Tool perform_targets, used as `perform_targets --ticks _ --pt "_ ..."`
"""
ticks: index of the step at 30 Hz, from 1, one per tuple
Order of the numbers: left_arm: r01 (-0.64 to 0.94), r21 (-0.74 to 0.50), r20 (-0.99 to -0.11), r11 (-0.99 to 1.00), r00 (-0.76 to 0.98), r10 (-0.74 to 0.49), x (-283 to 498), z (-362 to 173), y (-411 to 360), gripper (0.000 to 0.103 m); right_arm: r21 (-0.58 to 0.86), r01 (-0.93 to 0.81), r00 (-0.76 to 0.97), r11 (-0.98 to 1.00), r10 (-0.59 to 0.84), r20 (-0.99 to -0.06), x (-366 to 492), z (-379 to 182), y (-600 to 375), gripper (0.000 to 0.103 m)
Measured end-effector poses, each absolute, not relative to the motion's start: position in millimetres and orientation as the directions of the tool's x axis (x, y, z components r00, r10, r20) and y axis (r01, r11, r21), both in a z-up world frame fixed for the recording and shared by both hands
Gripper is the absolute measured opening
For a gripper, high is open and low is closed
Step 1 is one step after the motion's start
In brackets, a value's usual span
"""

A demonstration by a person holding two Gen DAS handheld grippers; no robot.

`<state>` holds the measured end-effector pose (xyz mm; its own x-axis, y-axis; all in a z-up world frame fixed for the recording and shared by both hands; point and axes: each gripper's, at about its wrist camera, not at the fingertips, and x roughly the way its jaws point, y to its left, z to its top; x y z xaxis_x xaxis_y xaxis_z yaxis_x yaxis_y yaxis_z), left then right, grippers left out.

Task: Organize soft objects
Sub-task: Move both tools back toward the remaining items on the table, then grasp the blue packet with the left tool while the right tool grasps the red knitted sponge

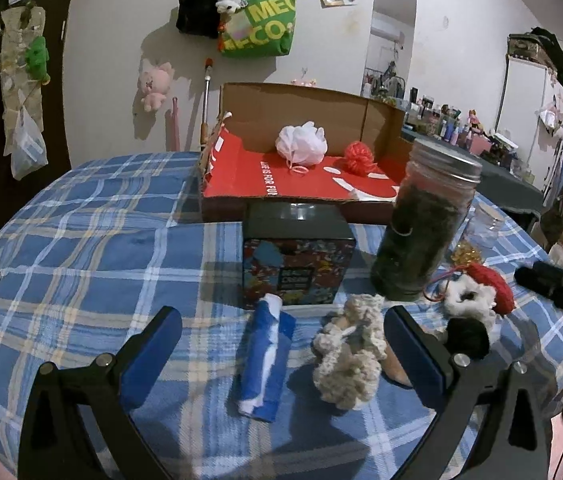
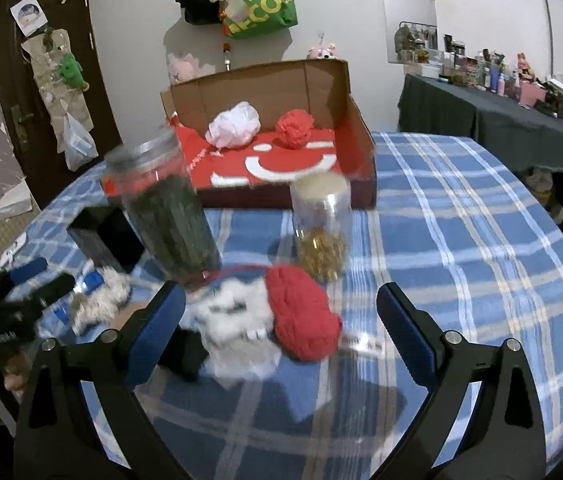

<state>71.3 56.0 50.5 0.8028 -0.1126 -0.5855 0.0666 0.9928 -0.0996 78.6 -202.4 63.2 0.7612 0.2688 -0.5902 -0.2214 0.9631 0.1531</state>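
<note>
My left gripper (image 1: 281, 344) is open just above the table. A rolled blue and white cloth (image 1: 266, 360) and a cream crocheted piece (image 1: 351, 360) lie between its fingers. My right gripper (image 2: 281, 320) is open around a white plush toy with a red knitted hat (image 2: 277, 316), which also shows in the left wrist view (image 1: 477, 292). A cardboard box with a red inside (image 1: 301, 180) (image 2: 273, 160) stands behind, holding a white mesh pouf (image 1: 301, 142) (image 2: 235, 124) and a red pouf (image 1: 359, 156) (image 2: 294, 127).
On the blue plaid tablecloth (image 2: 461, 240) stand a jar of dark stuff (image 1: 425, 220) (image 2: 165, 208), a jar of gold bits (image 2: 321, 224) and a patterned black box (image 1: 297, 260). A dark cluttered table (image 2: 501, 112) stands at the right. Bags hang on the wall (image 1: 257, 20).
</note>
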Motion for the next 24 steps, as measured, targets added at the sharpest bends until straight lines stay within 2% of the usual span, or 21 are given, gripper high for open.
perform_targets --ticks 9,19,24 --pt "0.084 -0.109 -0.612 0.991 0.780 -0.133 90 53 68 0.103 0.173 -0.222 0.765 0.960 0.281 -0.579 110 91 -201 0.098" --pt "0.110 -0.076 -0.675 0.991 0.726 -0.132 98 41 81 0.103 0.176 -0.178 0.731 0.968 0.249 -0.636 119 74 -220 0.098" --pt "0.122 -0.082 -0.695 0.989 0.704 -0.144 98 35 87 0.093 0.198 -0.182 0.699 0.963 0.269 -0.663 119 57 -228 0.098"
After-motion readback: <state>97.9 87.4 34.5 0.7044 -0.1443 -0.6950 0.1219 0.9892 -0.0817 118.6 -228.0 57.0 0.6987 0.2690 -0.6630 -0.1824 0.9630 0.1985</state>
